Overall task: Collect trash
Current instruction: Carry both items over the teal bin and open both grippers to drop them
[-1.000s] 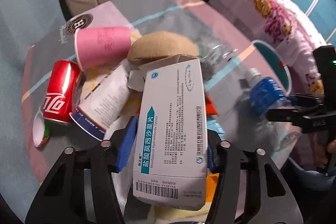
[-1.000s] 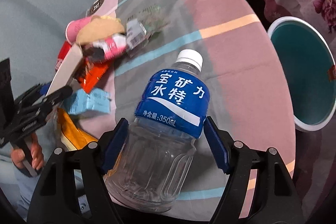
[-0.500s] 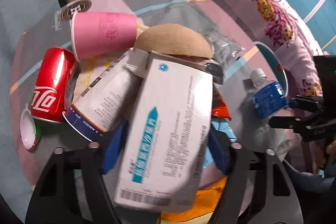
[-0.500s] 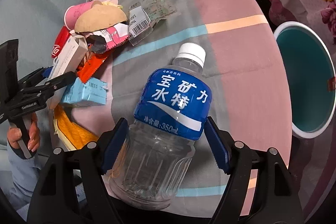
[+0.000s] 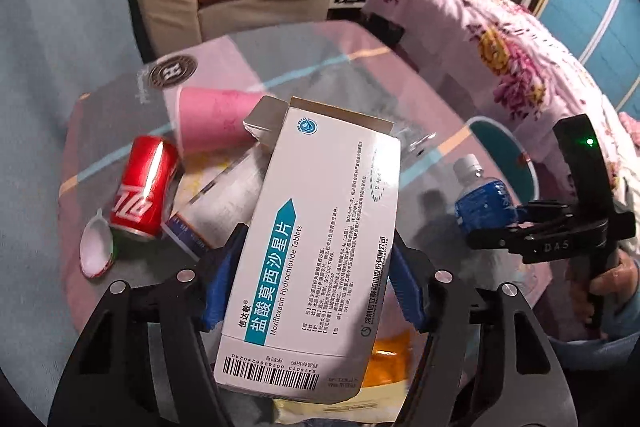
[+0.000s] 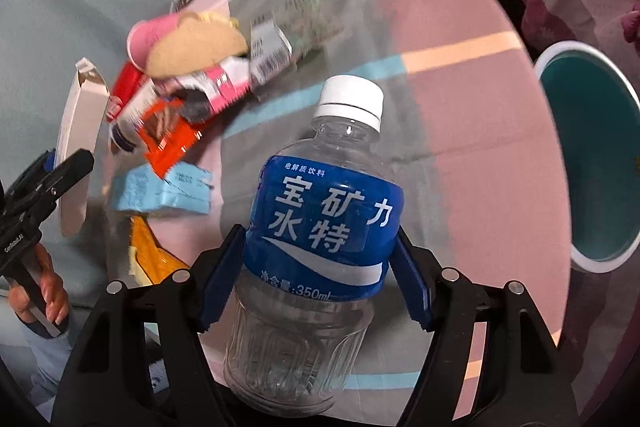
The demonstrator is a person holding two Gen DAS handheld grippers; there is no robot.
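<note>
Left wrist view: left tongs (image 5: 312,285) clamp the pill box (image 5: 316,247), lifted off the tabletop (image 5: 320,67) pile. Right tongs (image 6: 316,281) closing on the bottle (image 6: 320,235) — both prob. bound for the bin (image 6: 592,155).

I see a round table (image 6: 460,131) under a pink and grey striped cloth. On it lie a red can (image 5: 144,191), a pink cup (image 5: 212,121), an orange wrapper (image 6: 168,143) and a blue packet (image 6: 160,193).

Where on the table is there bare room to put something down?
The striped cloth is bare on the side nearest the teal bin, from the barcode wrapper across to the cloth's edge. It is crowded on the other side: the pink cup, orange wrapper and blue packet lie heaped together.
</note>
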